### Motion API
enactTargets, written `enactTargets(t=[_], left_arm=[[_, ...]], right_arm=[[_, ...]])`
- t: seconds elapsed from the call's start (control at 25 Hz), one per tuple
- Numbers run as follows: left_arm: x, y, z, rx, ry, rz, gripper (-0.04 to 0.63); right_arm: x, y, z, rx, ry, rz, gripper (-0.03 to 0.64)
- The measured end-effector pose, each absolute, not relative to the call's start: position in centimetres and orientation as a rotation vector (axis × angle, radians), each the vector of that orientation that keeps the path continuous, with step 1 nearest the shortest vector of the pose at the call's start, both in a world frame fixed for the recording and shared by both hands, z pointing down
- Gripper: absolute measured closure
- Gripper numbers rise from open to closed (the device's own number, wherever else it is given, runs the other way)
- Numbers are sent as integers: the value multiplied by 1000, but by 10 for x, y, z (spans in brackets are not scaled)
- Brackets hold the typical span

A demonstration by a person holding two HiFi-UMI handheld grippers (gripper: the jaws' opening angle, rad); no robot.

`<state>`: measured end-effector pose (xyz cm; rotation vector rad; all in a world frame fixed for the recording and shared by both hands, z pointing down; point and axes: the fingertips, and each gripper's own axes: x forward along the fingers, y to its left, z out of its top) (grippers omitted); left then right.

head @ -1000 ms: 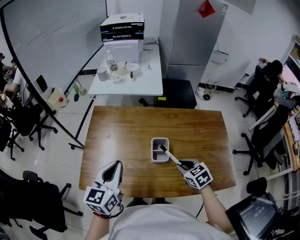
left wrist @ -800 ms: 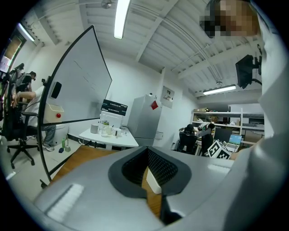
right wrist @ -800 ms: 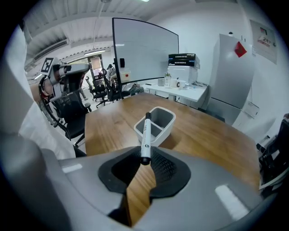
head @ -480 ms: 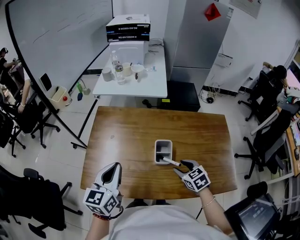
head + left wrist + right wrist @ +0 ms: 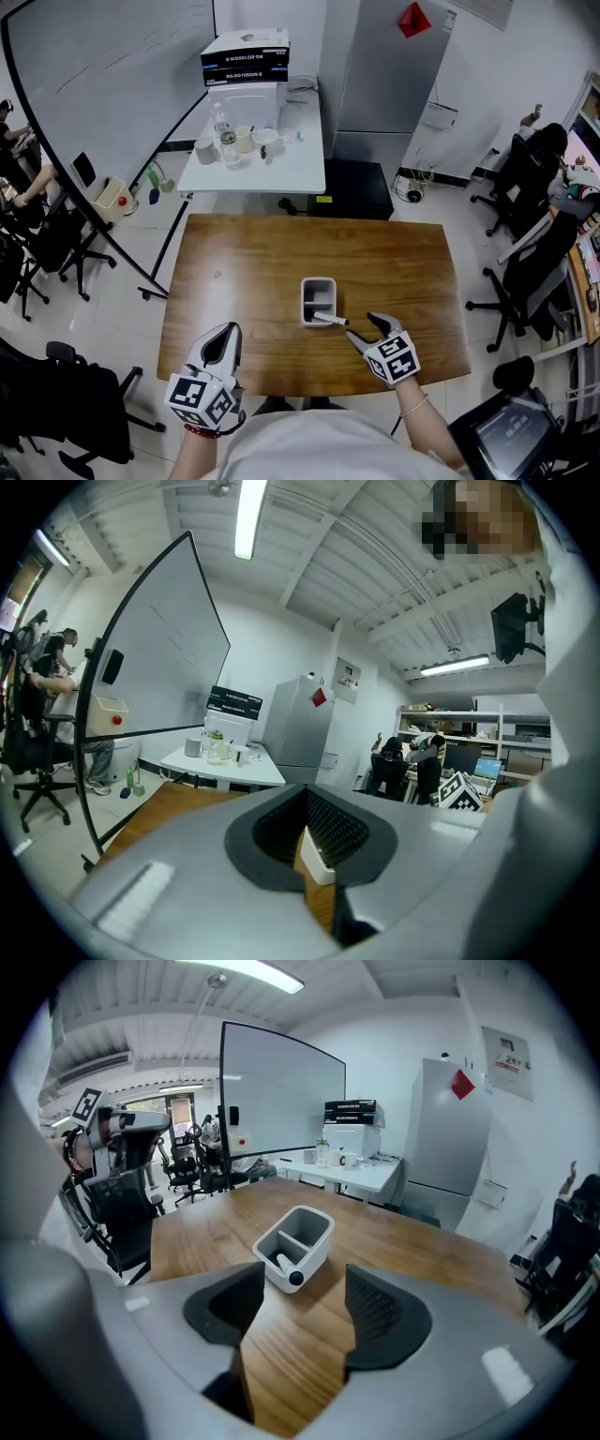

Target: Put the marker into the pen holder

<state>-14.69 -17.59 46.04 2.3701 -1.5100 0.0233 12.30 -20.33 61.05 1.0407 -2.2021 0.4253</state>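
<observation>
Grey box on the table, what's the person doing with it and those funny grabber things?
A person holds a two-jaw gripper in each hand over a brown wooden table. The white marker with a black end rests in the near compartment of the grey plastic pen holder, its black end poking over the rim. The right gripper sits just behind it, jaws opening with nothing between them. The left gripper is shut and idle near the table's near edge.
</observation>
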Motion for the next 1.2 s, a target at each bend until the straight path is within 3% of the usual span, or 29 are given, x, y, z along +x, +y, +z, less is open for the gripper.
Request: enactTargets(t=[0.56, 0.96, 1.12, 1.2], left_arm=[[-63, -97, 466, 2356, -1504, 55, 593], [-122, -26, 467, 2271, -1600, 82, 592], [-148, -8, 457, 2270, -1621, 93, 594], [-159, 0, 456, 2260, -1641, 95, 593]], right_arm=[[155, -143, 614, 1010, -2301, 497, 364], [109, -209, 646, 1032, -2239, 465, 381], [101, -211, 643, 1032, -2243, 521, 476], [96, -212, 645, 1026, -2235, 530, 479]])
